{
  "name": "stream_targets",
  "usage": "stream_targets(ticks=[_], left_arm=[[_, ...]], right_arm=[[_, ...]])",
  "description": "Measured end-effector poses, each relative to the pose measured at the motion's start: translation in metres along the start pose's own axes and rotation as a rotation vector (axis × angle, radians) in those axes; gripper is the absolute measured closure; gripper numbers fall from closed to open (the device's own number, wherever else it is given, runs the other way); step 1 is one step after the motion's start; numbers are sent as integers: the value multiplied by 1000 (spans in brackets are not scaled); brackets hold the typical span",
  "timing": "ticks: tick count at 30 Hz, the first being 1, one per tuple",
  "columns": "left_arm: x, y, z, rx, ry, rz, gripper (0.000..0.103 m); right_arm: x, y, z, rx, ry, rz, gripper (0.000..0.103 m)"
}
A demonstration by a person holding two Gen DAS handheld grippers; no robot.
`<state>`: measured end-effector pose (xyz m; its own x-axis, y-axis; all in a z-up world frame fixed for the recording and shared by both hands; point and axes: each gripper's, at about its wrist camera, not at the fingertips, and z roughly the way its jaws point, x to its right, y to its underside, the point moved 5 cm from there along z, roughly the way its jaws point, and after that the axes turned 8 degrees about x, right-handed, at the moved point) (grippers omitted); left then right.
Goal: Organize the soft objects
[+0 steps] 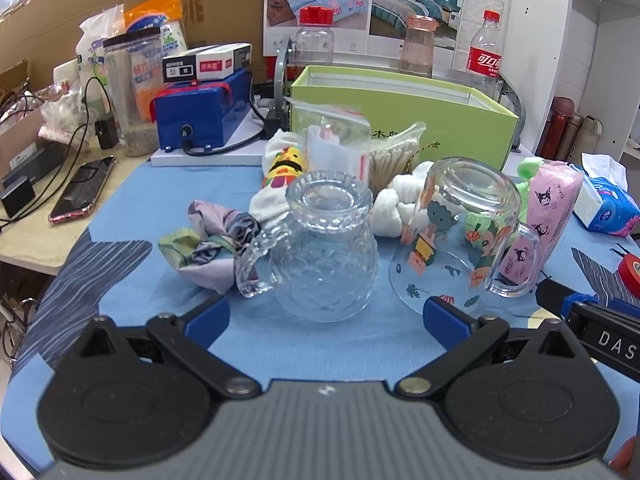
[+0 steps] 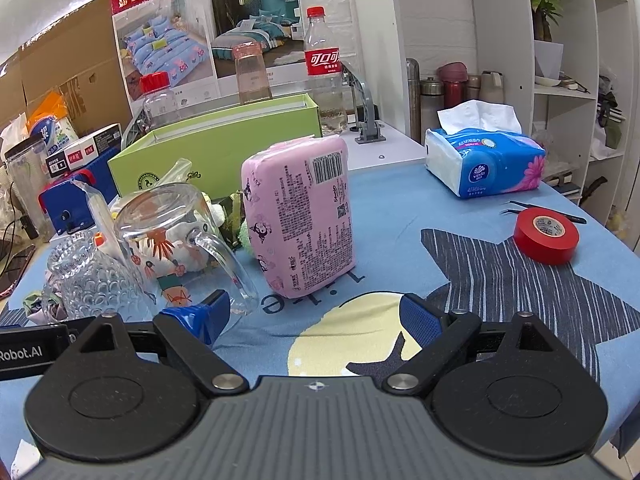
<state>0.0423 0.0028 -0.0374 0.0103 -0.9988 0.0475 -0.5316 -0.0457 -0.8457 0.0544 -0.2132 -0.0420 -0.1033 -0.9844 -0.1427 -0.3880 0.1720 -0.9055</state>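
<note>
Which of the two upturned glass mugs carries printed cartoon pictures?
The smooth-walled mug, standing beside the pink tissue pack. The other mug is clear, with a bumpy textured surface and no print.

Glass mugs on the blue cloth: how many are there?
2, both upside down in front of the green box. The textured mug stands left, beside the crumpled cloth; the cartoon-printed mug stands right, next to the pink pack. The clutter behind could hide more.

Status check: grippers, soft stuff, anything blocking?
Left gripper open, empty. Right gripper open, empty. Pink pack upright, untouched. Two glass mugs stand before the socks.
</note>
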Motion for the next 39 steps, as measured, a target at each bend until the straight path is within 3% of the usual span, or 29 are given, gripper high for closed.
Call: stream_targets(ticks=[39], left_arm=[[-3,0,4,-19,5,-22,0]], right_arm=[[-5,3,4,-19,-3,-21,24]])
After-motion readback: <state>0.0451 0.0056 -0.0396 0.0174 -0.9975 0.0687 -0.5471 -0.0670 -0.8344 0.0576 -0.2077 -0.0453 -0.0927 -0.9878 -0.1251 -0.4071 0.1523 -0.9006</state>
